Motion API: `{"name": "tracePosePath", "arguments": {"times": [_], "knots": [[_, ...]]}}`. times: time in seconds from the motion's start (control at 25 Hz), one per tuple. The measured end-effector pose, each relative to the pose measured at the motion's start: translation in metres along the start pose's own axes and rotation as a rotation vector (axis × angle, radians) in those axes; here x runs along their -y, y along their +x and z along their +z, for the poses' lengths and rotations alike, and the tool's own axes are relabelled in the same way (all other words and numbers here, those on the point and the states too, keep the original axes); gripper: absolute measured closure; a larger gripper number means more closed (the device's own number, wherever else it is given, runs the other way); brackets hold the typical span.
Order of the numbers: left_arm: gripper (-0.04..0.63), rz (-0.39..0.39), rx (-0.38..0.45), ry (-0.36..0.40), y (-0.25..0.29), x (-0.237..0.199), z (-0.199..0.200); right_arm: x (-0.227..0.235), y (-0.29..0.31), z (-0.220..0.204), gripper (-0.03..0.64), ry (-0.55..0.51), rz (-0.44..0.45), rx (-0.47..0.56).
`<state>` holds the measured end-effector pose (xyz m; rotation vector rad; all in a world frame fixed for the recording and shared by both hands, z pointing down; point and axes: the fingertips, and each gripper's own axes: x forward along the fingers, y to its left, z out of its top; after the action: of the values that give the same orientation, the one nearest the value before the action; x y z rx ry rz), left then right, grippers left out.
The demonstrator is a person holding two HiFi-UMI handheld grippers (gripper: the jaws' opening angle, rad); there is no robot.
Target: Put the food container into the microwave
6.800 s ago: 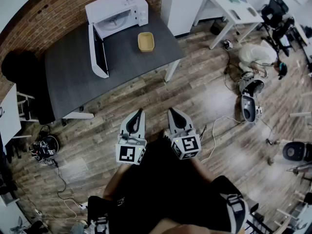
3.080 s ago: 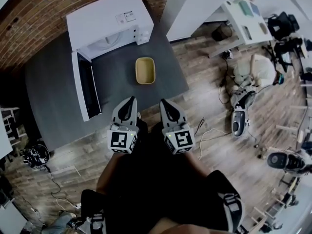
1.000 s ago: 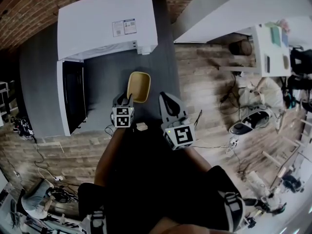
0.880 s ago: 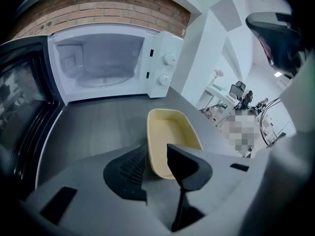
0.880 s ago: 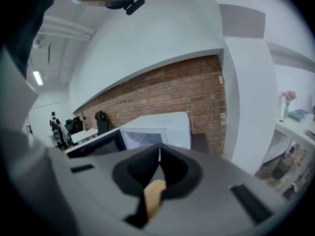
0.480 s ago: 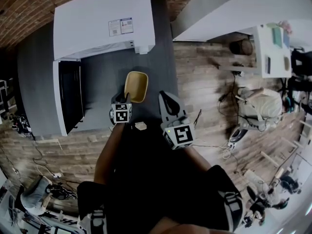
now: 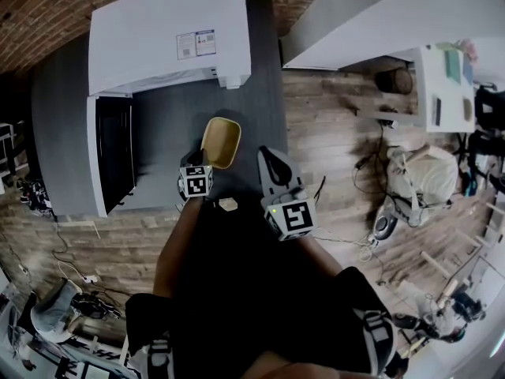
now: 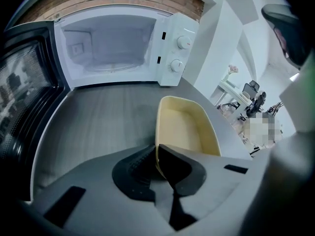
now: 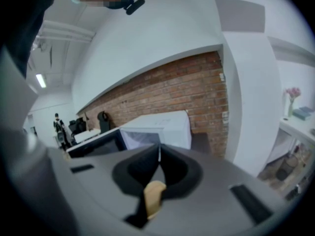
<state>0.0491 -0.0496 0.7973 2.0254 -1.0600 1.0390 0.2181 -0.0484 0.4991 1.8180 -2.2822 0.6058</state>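
Dark grey worktop (image 7: pixel 170 125) set against a brick wall (image 7: pixel 39 2), with wood-plank floor (image 7: pixel 331 125) to its right and a white table (image 7: pixel 442 81) well beyond.

On the far part of the worktop, white microwave (image 7: pixel 166 34). Black-windowed door (image 7: pixel 110 152) swung wide to the left, pale cavity facing the person. 2 round knobs (image 8: pixel 183 42) stacked on the panel at the cavity's right.

In front of the microwave and apart from it, near the worktop's front edge, yellow open-topped food container (image 7: pixel 221 142), long side running toward the microwave.

At the container's near end, left claw (image 7: pixel 203 159). 2 jaws clamped on the near rim, 1 against the inner face of the wall and 1 against the outer. Not possible to tell whether the container rests on the worktop or hangs just off it.

Just right of the container and not touching it, right claw (image 7: pixel 273 161), over the worktop's front corner and pointing toward the brick wall. Jaw tips pressed together. Low in the gap behind those tips, tan patch (image 9: pixel 154 196), too blurred to name.
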Motion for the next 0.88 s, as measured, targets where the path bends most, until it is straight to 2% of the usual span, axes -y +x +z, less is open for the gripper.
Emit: {"name": "tracePosePath", "arguments": {"times": [0.24, 0.48, 0.88], "knots": [[0.548, 0.008, 0.026, -0.054, -0.009, -0.002, 0.003, -0.001, 0.003, -0.002, 0.583, -0.004, 0.031, -0.010], [0.549, 0.038, 0.060, -0.142, -0.029, -0.013, 0.001, -0.012, 0.012, -0.002, 0.583, -0.033, 0.100, -0.012], [0.549, 0.088, 0.181, -0.353, -0.080, -0.040, 0.005, -0.054, 0.035, -0.001, 0.583, -0.092, 0.247, 0.004]]}}
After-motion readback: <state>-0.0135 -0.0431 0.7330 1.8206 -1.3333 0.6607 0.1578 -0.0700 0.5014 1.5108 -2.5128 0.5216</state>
